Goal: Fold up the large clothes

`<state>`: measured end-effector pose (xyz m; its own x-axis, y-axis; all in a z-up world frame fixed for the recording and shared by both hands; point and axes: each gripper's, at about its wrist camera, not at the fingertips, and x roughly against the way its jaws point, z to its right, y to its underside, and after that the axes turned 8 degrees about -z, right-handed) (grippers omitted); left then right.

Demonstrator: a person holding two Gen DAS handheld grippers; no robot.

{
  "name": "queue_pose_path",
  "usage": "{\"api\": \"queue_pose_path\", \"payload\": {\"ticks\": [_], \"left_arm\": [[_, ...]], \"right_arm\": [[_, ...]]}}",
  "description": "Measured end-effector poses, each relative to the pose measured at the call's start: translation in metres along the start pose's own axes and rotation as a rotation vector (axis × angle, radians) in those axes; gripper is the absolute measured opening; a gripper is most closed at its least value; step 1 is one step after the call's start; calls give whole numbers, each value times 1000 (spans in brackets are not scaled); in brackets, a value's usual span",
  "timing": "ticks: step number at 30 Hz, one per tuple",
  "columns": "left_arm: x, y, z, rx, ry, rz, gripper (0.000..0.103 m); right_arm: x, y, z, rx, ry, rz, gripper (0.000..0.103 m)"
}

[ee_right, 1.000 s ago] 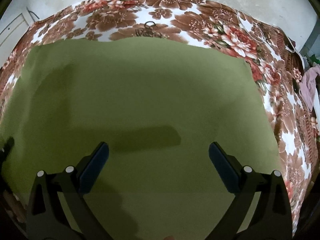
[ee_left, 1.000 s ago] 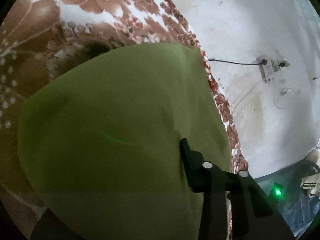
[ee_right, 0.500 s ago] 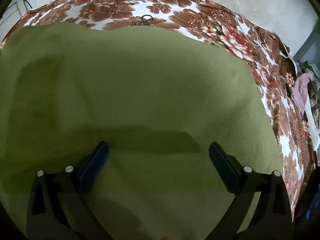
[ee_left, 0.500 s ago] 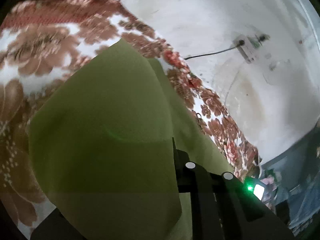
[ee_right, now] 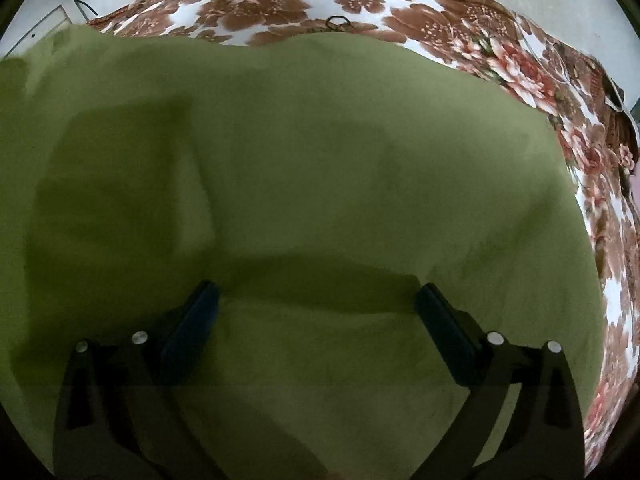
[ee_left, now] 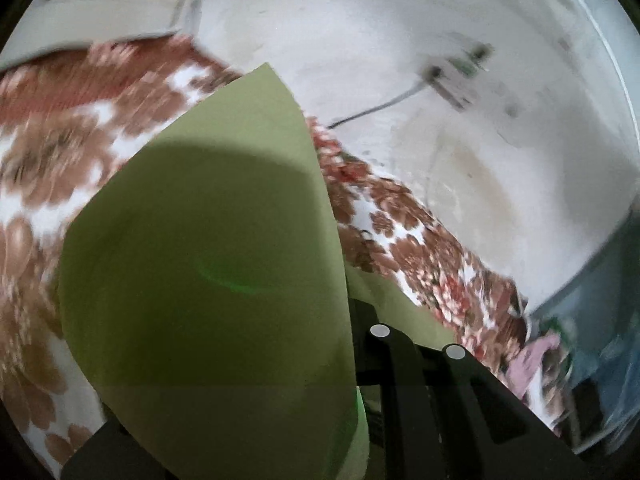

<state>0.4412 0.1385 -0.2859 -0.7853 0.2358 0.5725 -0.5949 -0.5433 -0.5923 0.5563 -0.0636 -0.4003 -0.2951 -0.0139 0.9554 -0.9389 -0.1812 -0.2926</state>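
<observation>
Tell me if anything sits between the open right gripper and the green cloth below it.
Nothing visible does. The right gripper hangs open directly over the green cloth, with only bare fabric and shadow between its fingers. The floral bedspread lies beyond the cloth's far edge.

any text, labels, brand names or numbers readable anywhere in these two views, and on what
None can be read.
green cloth: plain, no print or tag showing.
floral sheet: flower pattern only.
power strip on the floor: motion-blurred, any marking is unreadable.
left gripper and right gripper: no lettering visible.
</observation>
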Motion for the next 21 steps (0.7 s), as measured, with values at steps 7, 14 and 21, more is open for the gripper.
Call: {"api": "queue_pose_path", "payload": {"ticks": [7, 14, 21], "left_arm": [[-16, 18, 113, -269, -38, 15, 10], [-24, 40, 195, -403, -55, 52, 10], [-61, 90, 274, -623, -120, -2, 10]], "right_arm": [[-6, 0, 21, -57, -125, 16, 99], [16, 1, 72, -47, -284, -6, 97], [61, 29, 198, -94, -183, 108, 97]]}}
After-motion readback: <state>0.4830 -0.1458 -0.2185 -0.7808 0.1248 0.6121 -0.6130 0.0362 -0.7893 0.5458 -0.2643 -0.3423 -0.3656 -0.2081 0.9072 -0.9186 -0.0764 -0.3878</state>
